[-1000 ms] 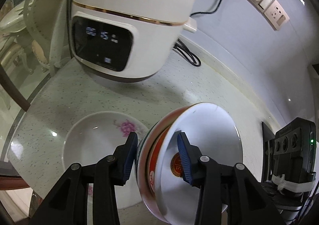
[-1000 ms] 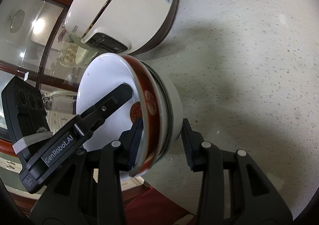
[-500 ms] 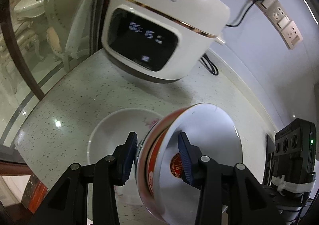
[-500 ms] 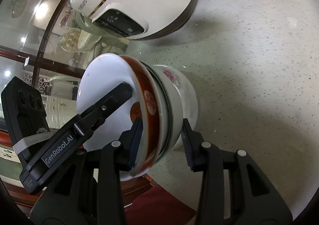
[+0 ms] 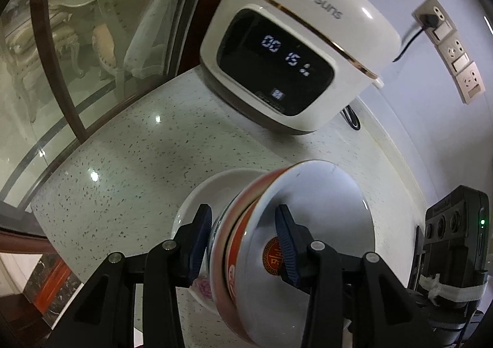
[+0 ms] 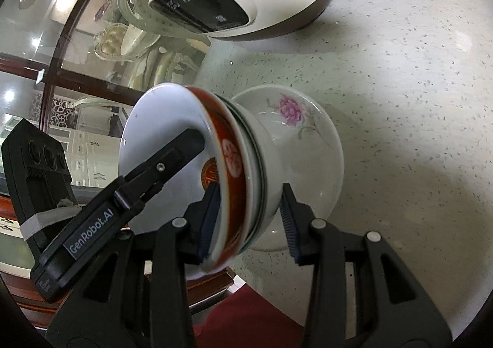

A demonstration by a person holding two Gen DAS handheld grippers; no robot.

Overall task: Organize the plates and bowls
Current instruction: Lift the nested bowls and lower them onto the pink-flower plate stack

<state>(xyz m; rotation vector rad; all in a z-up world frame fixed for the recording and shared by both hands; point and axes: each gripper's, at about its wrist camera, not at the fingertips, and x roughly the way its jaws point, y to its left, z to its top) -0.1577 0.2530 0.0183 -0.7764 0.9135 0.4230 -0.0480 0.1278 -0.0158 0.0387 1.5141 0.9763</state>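
Both grippers hold one nested stack of bowls [image 5: 295, 240] from opposite sides, tilted on edge above the speckled tabletop [image 5: 129, 169].

In the left wrist view, the left gripper [image 5: 243, 243] has its blue-padded fingers [image 5: 201, 237] clamped across the stack's rim: one pad lies against the outer wall of the bottom bowl, the other presses inside the top bowl, just beside a round red emblem. The top bowl is white inside with a red-orange outer band.

In the right wrist view, the right gripper [image 6: 249, 218] is likewise closed on the stack [image 6: 243, 169], one of its fingers [image 6: 209, 218] inside the red-banded bowl and the other against the white outer wall of the lowest bowl. The left gripper's finger reaches into the top bowl from the far side of the right fingers.

Just beyond the fingers, a white dish with a pink flower [image 6: 308, 129] lies on the tabletop; the stack hangs over it, and whether they touch cannot be told. Farther ahead of the fingers stands a white rice cooker [image 5: 299, 49] with a lit display, its cord running to a wall socket [image 5: 431, 16].
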